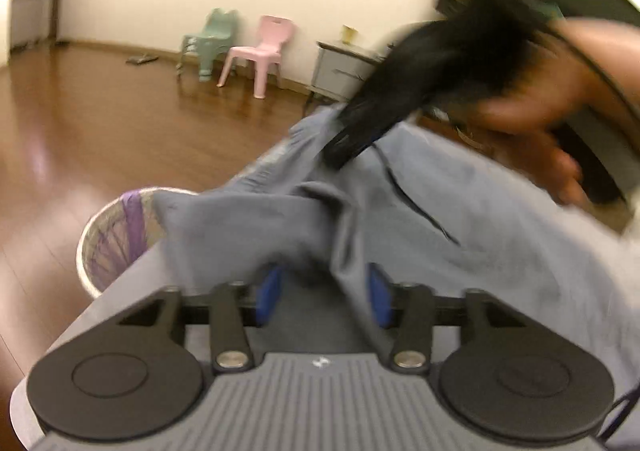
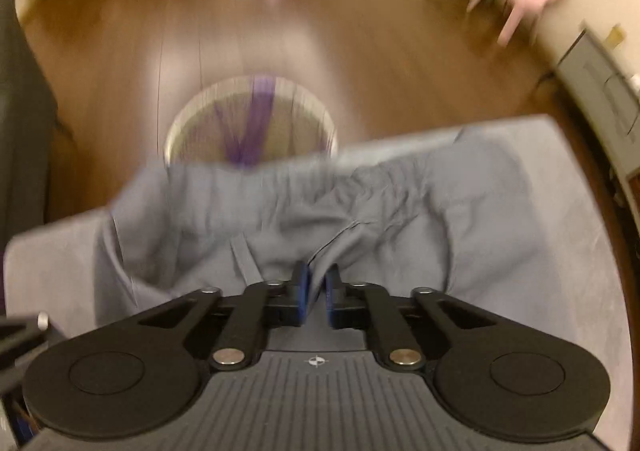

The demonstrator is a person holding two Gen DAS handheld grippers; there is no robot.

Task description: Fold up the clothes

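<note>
The right gripper (image 2: 317, 293) has its jaws clenched on the crumpled grey-blue cotton shorts (image 2: 304, 211), while the left gripper (image 1: 325, 293) has its jaws released around a fold of them.

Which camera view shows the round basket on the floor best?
The right wrist view: the basket appears with nearly its whole rim and the purple strip inside, past the grey garment. In the left wrist view, the basket is partly hidden behind the garment and the table edge.
</note>
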